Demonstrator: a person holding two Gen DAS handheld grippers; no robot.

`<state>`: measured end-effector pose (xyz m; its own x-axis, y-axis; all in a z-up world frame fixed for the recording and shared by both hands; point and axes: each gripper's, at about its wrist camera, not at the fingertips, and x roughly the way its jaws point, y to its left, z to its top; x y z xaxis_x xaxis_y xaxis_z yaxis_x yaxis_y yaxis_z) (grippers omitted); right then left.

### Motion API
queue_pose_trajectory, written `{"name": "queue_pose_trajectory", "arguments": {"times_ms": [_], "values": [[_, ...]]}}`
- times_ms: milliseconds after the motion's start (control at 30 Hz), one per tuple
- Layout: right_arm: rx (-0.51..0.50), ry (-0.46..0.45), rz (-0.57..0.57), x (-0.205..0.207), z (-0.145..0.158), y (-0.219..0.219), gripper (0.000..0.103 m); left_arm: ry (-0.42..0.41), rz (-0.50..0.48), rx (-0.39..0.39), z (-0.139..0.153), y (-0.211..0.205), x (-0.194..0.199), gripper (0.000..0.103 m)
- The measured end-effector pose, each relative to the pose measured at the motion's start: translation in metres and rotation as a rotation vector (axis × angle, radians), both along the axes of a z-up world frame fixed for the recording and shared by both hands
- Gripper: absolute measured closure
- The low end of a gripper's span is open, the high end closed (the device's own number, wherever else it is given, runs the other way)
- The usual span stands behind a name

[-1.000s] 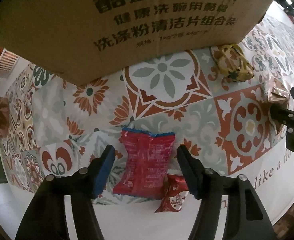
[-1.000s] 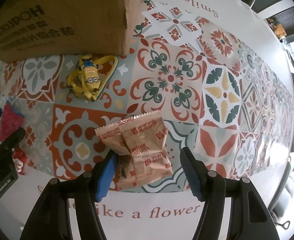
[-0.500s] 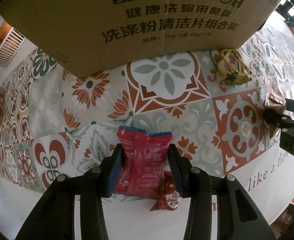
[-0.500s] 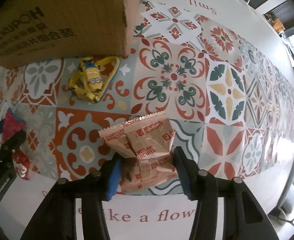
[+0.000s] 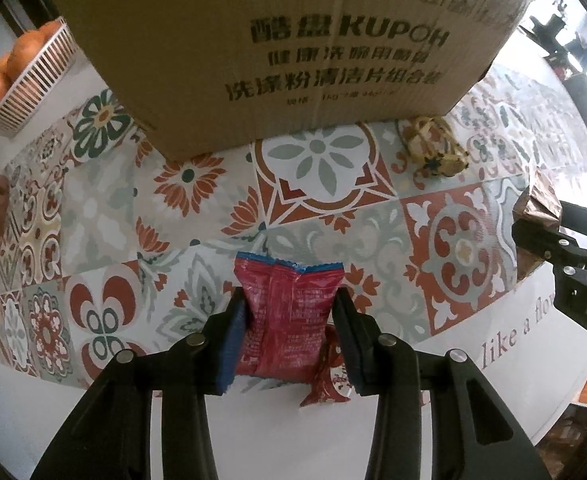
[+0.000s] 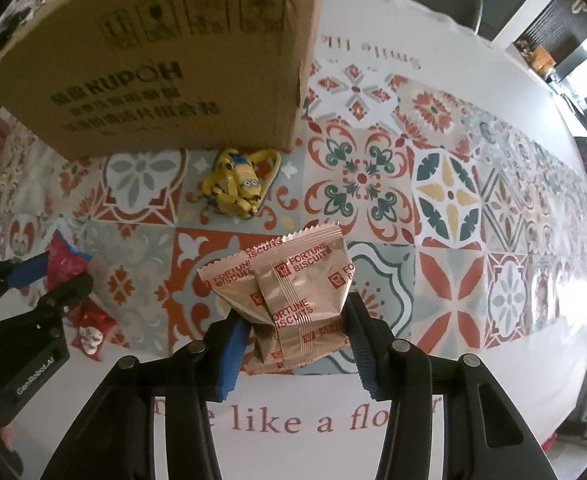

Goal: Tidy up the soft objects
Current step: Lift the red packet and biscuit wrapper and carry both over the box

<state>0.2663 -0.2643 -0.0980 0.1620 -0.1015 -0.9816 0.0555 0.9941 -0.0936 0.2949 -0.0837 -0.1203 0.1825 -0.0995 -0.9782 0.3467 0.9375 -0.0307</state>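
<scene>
Crinkled red foil snack packet (image 5: 287,316), blue along its serrated top edge, sits pinched between the blue ribbed pads of the left gripper (image 5: 289,336), in front of the large brown corrugated cardboard box (image 5: 293,48). A smaller red wrapper (image 5: 327,380) lies just beside it. Nearer the box's right corner, the right gripper (image 6: 293,336) is clamped on glossy bronze Fortune Biscuits packets (image 6: 293,292). A yellow plush minion toy (image 6: 237,188) rests against the box's base on the patterned tile-print tablecloth (image 6: 433,184).
</scene>
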Motion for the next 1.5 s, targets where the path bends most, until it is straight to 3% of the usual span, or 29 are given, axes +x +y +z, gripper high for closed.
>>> {"name": "queue_pose_trajectory", "arguments": {"times_ms": [333, 800, 1500], "values": [[0.046, -0.111, -0.037, -0.019, 0.031, 0.010, 0.055, -0.068, 0.009, -0.066, 0.028, 0.018, -0.020, 0.062], [0.056, -0.204, -0.029, -0.018, 0.053, 0.018, 0.055, -0.146, 0.046, -0.141, 0.054, 0.019, -0.012, 0.063], [0.123, -0.369, -0.011, -0.005, 0.126, 0.019, 0.055, -0.317, 0.025, -0.225, 0.142, 0.022, -0.001, 0.063]]}}
